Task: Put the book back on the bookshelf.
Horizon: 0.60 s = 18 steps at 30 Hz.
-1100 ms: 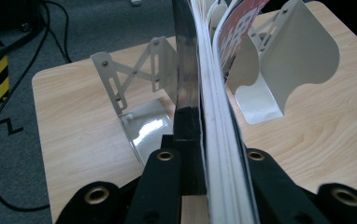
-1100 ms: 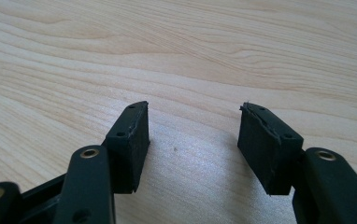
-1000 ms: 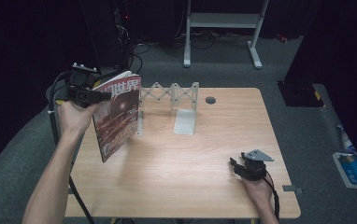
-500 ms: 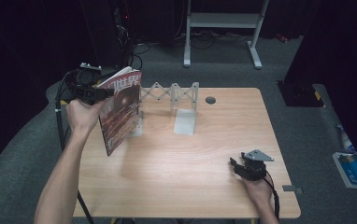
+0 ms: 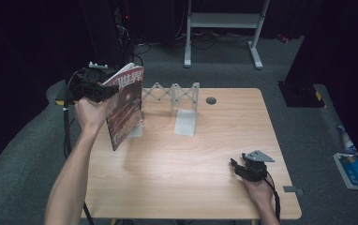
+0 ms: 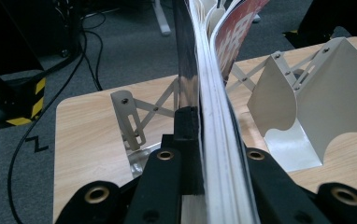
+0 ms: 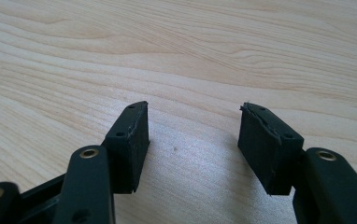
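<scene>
A magazine [image 5: 126,105] with a dark red cover hangs upright over the table's left rear part, above the left end of a white accordion rack [image 5: 173,93]. My left gripper [image 5: 102,91] is shut on its upper spine edge, and a hand holds it from the left. In the left gripper view the page edges of the magazine [image 6: 210,98] run up between the jaws of the left gripper [image 6: 207,140], with the rack [image 6: 131,116] behind. My right gripper [image 5: 237,168] rests low at the table's front right, open. Between the jaws of the right gripper [image 7: 193,140] there is only bare wood.
A white divider plate [image 5: 186,121] of the rack stands near the table's middle rear, seen large as a divider plate [image 6: 307,112] to the right of the magazine. A round grommet [image 5: 211,100] sits at the back. The wooden table [image 5: 191,187] ends close behind the rack.
The left gripper has carried the magazine a little to the right and farther back, closer to the rack's left end. The right gripper has stayed where it was.
</scene>
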Available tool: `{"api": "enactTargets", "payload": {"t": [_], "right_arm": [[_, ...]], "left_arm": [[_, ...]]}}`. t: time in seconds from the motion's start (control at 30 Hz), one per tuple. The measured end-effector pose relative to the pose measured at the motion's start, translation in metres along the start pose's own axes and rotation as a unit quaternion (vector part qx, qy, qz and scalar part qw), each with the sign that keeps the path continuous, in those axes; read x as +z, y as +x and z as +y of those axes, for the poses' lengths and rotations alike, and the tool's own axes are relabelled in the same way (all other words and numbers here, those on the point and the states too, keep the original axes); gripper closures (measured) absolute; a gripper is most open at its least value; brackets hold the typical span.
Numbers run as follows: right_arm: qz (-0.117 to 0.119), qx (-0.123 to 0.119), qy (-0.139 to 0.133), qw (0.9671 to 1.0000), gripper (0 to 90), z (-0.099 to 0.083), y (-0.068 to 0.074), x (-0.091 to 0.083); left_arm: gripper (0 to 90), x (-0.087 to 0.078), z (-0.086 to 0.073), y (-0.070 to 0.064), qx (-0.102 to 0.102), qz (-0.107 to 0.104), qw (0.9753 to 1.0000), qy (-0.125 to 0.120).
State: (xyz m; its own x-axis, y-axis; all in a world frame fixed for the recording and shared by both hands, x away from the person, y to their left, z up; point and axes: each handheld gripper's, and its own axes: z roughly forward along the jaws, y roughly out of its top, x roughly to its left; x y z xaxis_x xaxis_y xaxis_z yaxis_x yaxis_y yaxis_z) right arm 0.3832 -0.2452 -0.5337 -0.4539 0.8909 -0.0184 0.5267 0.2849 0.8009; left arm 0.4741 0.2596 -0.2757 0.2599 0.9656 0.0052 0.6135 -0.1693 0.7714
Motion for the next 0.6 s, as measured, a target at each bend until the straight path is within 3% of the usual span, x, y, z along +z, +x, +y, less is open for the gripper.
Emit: {"api": "enactTargets", "payload": {"t": [0.37, 0.6], "right_arm": [[0.0, 0.0, 0.0, 1.0, 42.8, 0.0, 0.0, 0.0], [-0.001, 0.0, 0.0, 1.0, 42.7, 0.0, 0.0, 0.0]], "left_arm": [[83.5, 0.01, 0.0, -0.001, -0.009, 0.008, 0.9999, -0.012], [83.4, 0.019, -0.008, 0.002, -0.026, 0.001, 0.9995, -0.017]]}}
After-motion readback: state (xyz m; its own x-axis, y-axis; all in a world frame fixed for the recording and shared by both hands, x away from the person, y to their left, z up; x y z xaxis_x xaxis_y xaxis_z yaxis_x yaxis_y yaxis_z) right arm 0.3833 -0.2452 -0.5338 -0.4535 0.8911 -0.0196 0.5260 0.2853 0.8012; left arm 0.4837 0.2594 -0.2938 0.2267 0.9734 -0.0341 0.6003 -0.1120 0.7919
